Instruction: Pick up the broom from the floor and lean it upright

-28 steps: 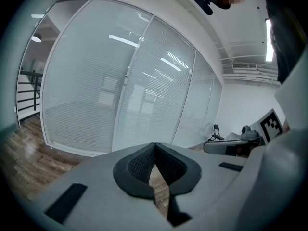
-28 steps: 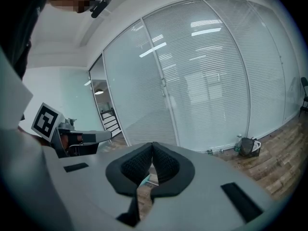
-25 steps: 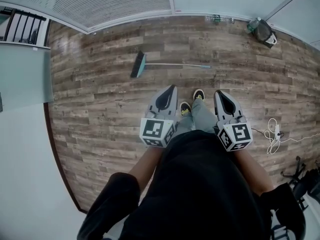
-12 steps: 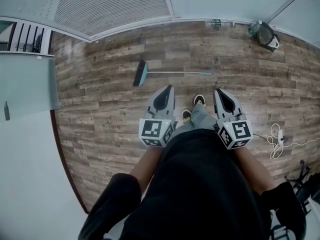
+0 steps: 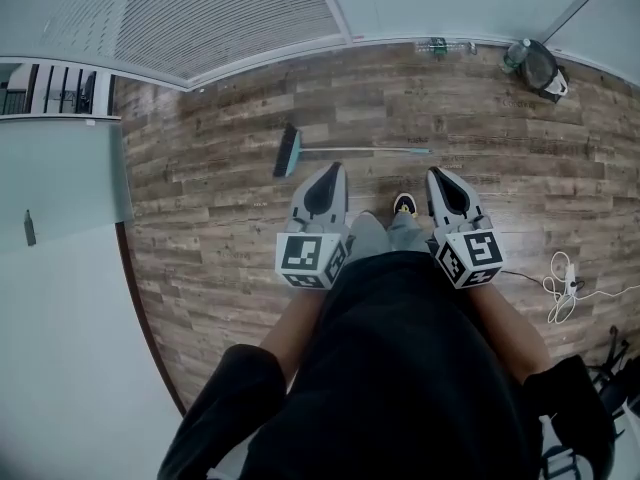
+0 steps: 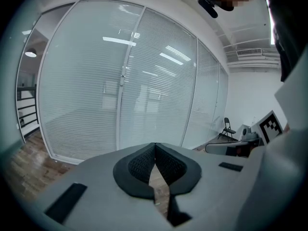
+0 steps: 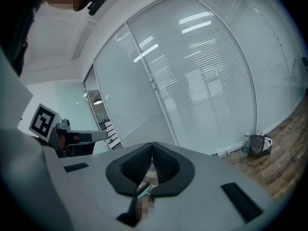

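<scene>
Closest in the head view: black clothing and two bare forearms. Just ahead, side by side: left gripper (image 5: 338, 171) and right gripper (image 5: 436, 174), both pointing forward and slightly down, each with its marker cube facing up. In the left gripper view, jaws pressed together at the tips, nothing clamped between them. Same in the right gripper view: tips closed, empty. Between the two grippers, lower down: a grey trouser leg and a yellow-and-black shoe (image 5: 404, 205) on the wooden floor (image 5: 200, 228). Just beyond the gripper tips: the broom (image 5: 360, 149), flat on the floor, touched by neither gripper, dark head to the left, thin teal handle running right. Farther off, along the foot of the glass wall with blinds (image 5: 230, 13): a small bottle (image 5: 432, 44) and a dark bag (image 5: 540, 66). Near the right edge, well apart from the broom: a coiled white cable (image 5: 562, 286).
</scene>
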`<state>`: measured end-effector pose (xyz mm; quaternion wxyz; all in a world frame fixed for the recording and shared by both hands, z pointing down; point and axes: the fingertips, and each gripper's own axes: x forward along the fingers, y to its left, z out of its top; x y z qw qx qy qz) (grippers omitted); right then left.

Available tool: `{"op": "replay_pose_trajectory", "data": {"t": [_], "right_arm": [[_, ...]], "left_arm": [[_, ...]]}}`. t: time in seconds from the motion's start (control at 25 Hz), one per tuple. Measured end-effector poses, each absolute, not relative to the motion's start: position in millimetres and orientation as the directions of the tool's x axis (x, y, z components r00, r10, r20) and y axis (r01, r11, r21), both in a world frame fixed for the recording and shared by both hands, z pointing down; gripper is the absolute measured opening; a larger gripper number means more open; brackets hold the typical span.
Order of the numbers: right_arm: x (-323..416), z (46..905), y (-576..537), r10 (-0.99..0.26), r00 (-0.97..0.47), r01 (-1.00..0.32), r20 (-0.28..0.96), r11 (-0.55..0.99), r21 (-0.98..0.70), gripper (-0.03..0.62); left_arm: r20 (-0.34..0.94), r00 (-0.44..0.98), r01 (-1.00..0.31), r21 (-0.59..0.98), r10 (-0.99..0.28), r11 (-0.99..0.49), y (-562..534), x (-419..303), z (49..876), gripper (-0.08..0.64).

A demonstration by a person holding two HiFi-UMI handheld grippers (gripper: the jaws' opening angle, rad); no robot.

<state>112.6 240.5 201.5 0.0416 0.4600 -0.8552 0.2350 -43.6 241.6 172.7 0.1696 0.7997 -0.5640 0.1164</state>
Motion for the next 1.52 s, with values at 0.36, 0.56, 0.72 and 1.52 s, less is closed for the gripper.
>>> {"op": "replay_pose_trajectory", "data": {"t": [0.36, 0.56, 0.72, 1.52], "right_arm": [[131, 204, 228, -0.799, -0.547, -0.806, 0.249, 0.422, -0.415, 0.02], [136, 204, 225, -0.814, -0.53, -0.81, 0.24, 0.402, -0.426, 0.02], [140, 206, 220, -0.825, -0.51, -0.819, 0.244, 0.379, -0.43, 0.02], [62, 234, 108, -0.784, -0.495, -0.859, 0.376, 0.377, -0.346, 0.02]], "left_arm": [[0.405, 0.367, -0.929, 0.117, -0.838, -0.35, 241, -15, 169, 0.021], [0.401, 0.385, -0.921, 0.104, -0.832, -0.376, 234, -11, 165, 0.021], [0.403, 0.394, -0.917, 0.104, -0.826, -0.386, 227, -11, 166, 0.021], [0.366, 0.549, -0.836, 0.255, -0.752, -0.486, 106, -83, 199, 0.021]]}}
